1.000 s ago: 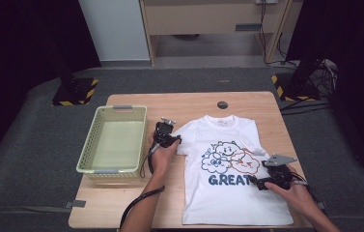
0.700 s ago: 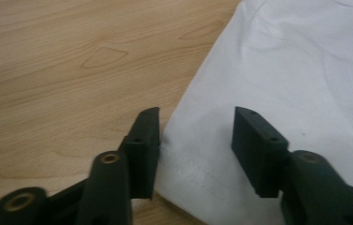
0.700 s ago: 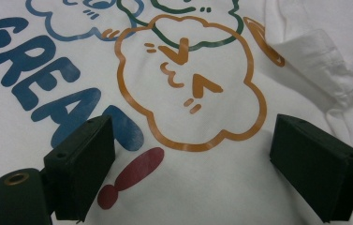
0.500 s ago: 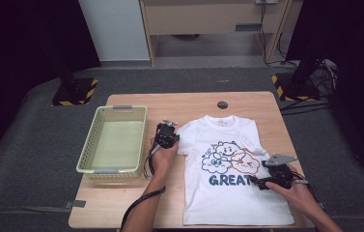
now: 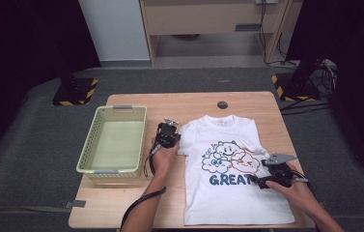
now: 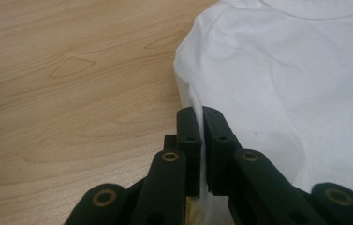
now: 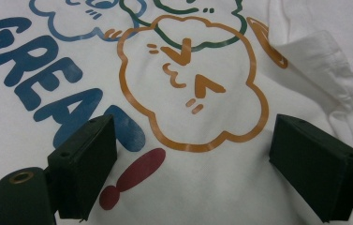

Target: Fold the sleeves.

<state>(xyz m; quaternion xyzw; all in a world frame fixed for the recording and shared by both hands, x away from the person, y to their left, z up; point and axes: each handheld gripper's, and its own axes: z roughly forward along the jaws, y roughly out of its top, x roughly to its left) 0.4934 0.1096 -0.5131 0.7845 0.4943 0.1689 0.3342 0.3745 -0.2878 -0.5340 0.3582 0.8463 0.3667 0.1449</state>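
A white T-shirt with a cloud print and the word GREAT lies flat on the wooden table. My left gripper is at the shirt's left sleeve. In the left gripper view its jaws have just been closing and now pinch the sleeve's edge between the pads. My right gripper hovers over the print near the shirt's right side. Its jaws stand wide apart above the orange cloud, with nothing pressed between them.
A pale green basket sits empty on the table's left side, close to the left hand. A small black disc lies near the far edge. The shirt's right sleeve is folded inward over the body.
The left gripper has shifted very slightly toward the sleeve. The right hand and gripper have kept still, and the shirt lies as before.
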